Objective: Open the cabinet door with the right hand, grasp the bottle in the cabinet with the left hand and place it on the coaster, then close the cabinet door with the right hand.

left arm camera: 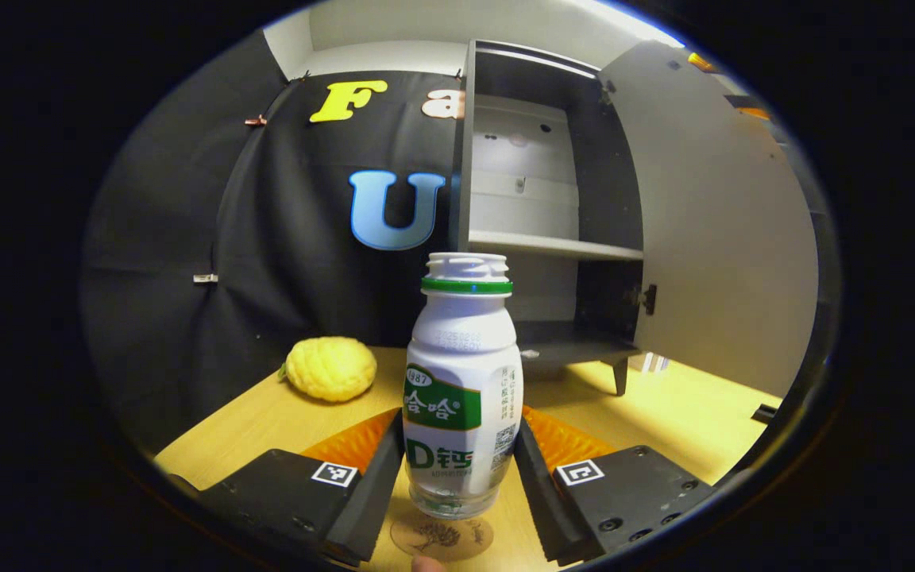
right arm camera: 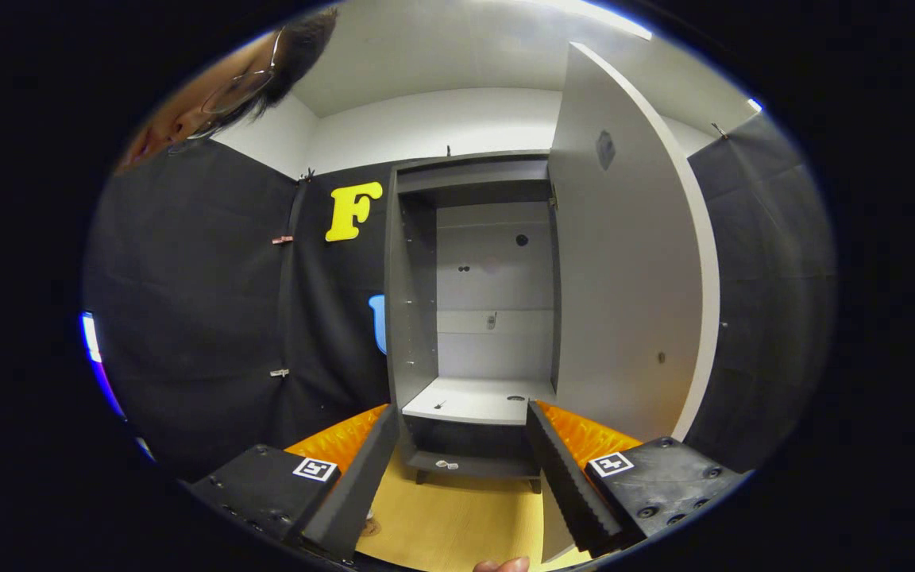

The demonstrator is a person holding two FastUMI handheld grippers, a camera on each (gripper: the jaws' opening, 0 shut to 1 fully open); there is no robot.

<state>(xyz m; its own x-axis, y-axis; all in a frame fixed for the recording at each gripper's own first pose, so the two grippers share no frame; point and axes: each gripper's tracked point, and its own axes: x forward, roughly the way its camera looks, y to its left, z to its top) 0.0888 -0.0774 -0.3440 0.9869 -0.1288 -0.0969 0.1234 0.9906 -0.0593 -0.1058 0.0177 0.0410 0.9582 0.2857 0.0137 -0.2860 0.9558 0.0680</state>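
Observation:
A white bottle [left arm camera: 461, 381] with a green label and green neck ring stands upright over the round brown coaster [left arm camera: 442, 536] on the wooden table. My left gripper [left arm camera: 460, 429] is shut on the bottle, one finger against each side of its lower half. Behind it stands the grey cabinet [left arm camera: 545, 246], its door [left arm camera: 712, 238] swung wide open to the right. In the right gripper view my right gripper [right arm camera: 461, 413] hangs open and holds nothing, facing the open cabinet [right arm camera: 489, 278]. The cabinet's shelves are bare and its door [right arm camera: 624, 278] stands to the right of the fingers.
A bumpy yellow fruit [left arm camera: 330, 368] lies on the table [left arm camera: 664, 413] to the left of the bottle, near the black cloth wall. A person's head [right arm camera: 219, 87] leans in at the upper left of the right gripper view.

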